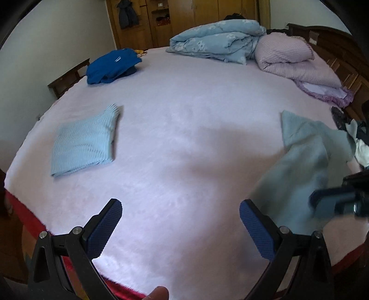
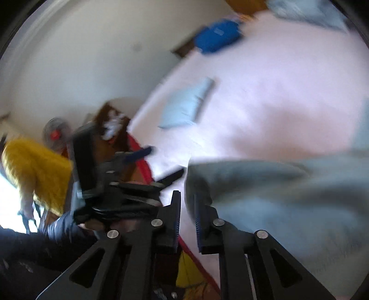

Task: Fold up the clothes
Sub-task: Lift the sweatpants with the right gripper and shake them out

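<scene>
A grey-green garment (image 1: 302,161) lies spread at the right of the pink bed (image 1: 184,129). My right gripper (image 2: 187,207) is shut on an edge of this garment (image 2: 276,196) and lifts it; it also shows blurred at the right edge of the left wrist view (image 1: 334,203). My left gripper (image 1: 181,217) is open and empty above the bed's front part. A folded light-blue striped garment (image 1: 84,140) lies at the left; it shows in the right wrist view too (image 2: 184,106). A crumpled blue garment (image 1: 110,65) lies at the far left.
A light-blue quilt (image 1: 216,40) and a pink quilt (image 1: 293,57) are piled at the far side by the wooden headboard (image 1: 341,55). More clothes (image 1: 355,136) lie at the right edge. The red bed edge (image 1: 23,207) runs along the front. A wardrobe (image 1: 184,16) stands behind.
</scene>
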Motion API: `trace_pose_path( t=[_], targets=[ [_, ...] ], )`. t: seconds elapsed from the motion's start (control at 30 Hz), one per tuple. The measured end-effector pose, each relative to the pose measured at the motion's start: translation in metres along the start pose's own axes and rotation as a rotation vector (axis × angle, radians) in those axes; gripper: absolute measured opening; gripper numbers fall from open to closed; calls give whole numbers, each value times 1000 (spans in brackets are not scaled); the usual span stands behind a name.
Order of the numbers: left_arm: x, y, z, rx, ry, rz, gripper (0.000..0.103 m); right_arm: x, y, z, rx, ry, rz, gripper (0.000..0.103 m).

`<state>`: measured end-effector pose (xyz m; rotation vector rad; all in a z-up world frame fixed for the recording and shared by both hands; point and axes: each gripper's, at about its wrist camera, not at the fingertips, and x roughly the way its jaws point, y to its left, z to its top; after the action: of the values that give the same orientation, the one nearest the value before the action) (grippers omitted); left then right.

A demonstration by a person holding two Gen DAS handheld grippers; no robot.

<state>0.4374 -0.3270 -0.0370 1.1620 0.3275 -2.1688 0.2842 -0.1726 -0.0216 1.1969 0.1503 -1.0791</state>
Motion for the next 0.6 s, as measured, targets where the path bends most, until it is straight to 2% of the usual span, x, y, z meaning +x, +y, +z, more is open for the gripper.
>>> trace_pose_path(
  t=[0.07,0.13,0.17,0.2,0.27,0.33,0.4,0.6],
  targets=[
    [-1,8,-5,-9,8,5,102,-16,-4,-9,24,2,-35,19],
    [-2,15,-9,-23,10,6,102,-42,-7,-20,21,-25,-76,31],
    [-3,18,-11,-32,7,5,102,-55,-6,-26,40,-60,-94,41],
    [-3,19,-11,-39,4,-1,102,-68,-6,-32,60,-96,-112,45],
    [-5,17,-11,-44,-3,-14,102,-101,-36,-43,167,-177,-143,45],
    [-2,10,-9,-43,-8,-36,102,-107,-70,-50,289,-223,-185,45],
    [-3,1,-9,-29,-10,-59,102,-107,-94,-54,361,-227,-203,45],
    [-11,-16,-13,0,-31,-122,102,-73,-138,-66,530,-245,-192,45]
  ],
)
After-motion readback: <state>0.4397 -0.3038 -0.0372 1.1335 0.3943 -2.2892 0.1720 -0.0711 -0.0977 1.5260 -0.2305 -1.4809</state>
